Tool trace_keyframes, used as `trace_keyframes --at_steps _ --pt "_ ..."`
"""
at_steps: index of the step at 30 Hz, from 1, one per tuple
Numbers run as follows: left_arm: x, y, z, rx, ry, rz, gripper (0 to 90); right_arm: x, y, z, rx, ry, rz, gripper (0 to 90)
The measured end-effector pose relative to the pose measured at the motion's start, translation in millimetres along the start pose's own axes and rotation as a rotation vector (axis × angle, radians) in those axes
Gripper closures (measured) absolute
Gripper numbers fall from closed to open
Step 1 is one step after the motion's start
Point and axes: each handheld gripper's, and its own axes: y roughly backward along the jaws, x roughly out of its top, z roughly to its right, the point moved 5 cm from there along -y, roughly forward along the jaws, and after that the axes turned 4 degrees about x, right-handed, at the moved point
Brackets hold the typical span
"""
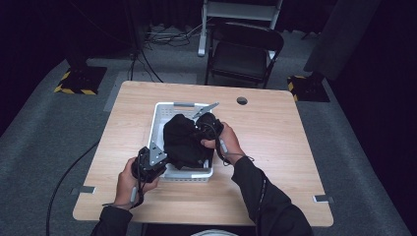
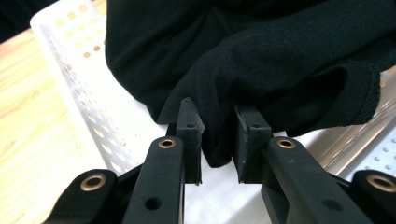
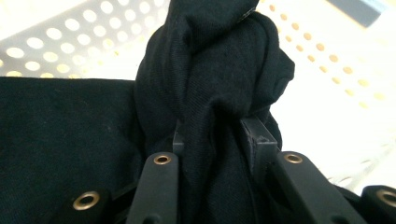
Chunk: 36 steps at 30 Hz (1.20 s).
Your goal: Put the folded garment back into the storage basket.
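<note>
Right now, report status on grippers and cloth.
Left hand-held gripper and right hand-held gripper both clamped on black cloth. Cloth bunched in white basket. Nothing in the way.

From the high view you look forward and down over the whole table (image 1: 275,162) from your side. Your left and right gripper views sit very close, looking along their jaws. All three share the black cloth (image 1: 183,140) in the white basket (image 1: 158,114).

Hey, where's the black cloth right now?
In the high view the black cloth sits bunched in the white basket at the table's middle, between the left gripper at its near corner and the right gripper, both clamped on its folds.
</note>
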Motion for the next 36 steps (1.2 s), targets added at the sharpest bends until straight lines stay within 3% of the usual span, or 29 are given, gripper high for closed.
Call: trace_keyframes --at_steps 21,27,36 --pt "3.9 5.5 3.4 -0.067 0.019 0.022 70.8 -0.9 -6.8 2.7 -0.005 -0.022 -0.033 66.2" --pt "5.6 6.7 6.5 -0.067 0.009 0.030 65.7 -2.4 -7.3 3.8 0.003 -0.022 -0.043 57.5" --pt "10.9 11.1 13.6 -0.128 0.014 0.043 54.3 -2.2 -3.7 2.3 -0.033 0.002 -0.059 44.4"
